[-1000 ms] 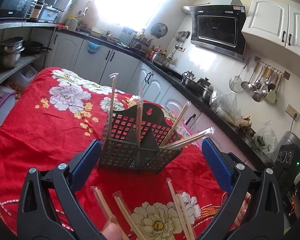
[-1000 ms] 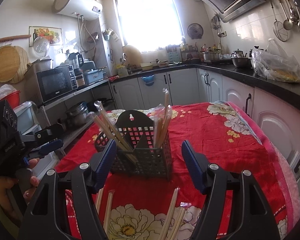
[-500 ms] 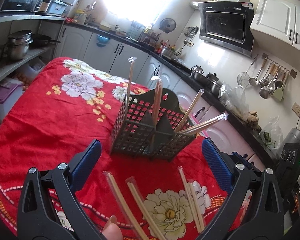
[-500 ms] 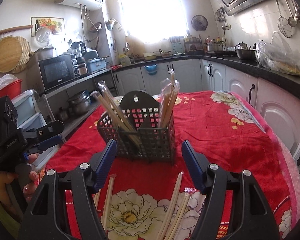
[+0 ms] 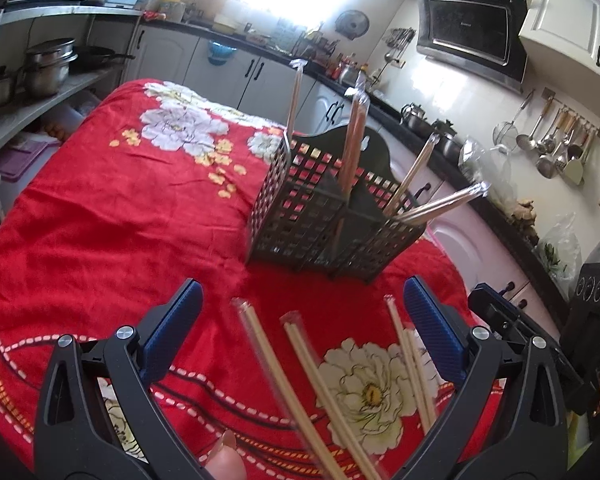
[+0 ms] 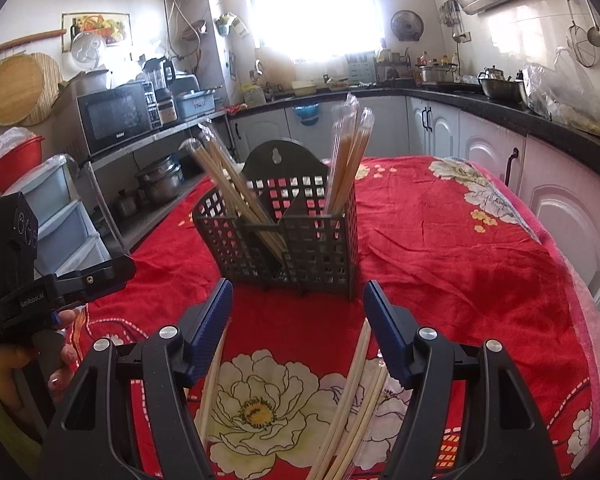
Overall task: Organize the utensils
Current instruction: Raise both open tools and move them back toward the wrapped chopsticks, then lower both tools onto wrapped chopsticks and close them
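Both grippers hang with jaws apart and empty over the wrapped chopsticks (image 6: 360, 392) on the red cloth. The pairs lie lengthwise between the right gripper (image 6: 298, 328) fingers, pointing toward the caddy (image 6: 284, 236) ahead; the left gripper (image 5: 302, 332) straddles others likewise.

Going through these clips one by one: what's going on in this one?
A person holds a gripper in each hand over a table with a red floral cloth. Several wrapped chopstick pairs already stand in the dark mesh utensil caddy; more lie loose on the cloth in front of it. The left gripper and right gripper are both open and empty, above the loose chopsticks.
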### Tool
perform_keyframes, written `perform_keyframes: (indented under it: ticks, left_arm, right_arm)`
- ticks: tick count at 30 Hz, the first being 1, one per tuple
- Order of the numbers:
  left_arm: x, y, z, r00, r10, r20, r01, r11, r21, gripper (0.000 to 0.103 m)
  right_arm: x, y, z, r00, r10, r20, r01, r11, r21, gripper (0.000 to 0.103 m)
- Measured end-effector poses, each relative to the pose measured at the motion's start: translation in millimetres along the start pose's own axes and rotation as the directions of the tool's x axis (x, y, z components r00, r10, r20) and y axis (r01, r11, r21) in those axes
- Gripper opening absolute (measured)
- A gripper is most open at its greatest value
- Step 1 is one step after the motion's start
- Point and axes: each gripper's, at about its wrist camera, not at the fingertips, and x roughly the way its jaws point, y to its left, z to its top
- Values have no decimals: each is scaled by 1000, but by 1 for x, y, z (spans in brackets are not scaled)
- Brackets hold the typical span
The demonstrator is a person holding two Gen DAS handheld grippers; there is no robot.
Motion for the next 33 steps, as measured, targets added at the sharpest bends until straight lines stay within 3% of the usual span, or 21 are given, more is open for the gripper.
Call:
perform_keyframes:
  ticks: [17, 18, 21, 25, 33]
  left_arm:
    - [35, 24, -28, 981, 54, -186, -56, 998, -9, 92]
    - [37, 24, -29, 981, 47, -190, -50, 999, -13, 88]
    - [45, 28, -32, 977, 31, -213, -37, 999, -26, 57]
    - [57, 32, -35, 967, 2, -255, -17, 998, -57, 40]
    - [76, 44, -28, 956, -11, -292, -25, 993, -117, 28]
  right_arm:
    - [41, -10, -22, 984, -29, -177, 29, 1000, -2, 65]
    - [43, -12, -23, 982, -31, -186, 32, 999, 3, 65]
    - [49, -16, -24, 979, -33, -199, 36, 999, 11, 65]
    - [53, -20, -24, 977, -33, -212, 37, 999, 16, 65]
    - [70, -30, -20, 968, -45, -248, 49, 999, 12, 65]
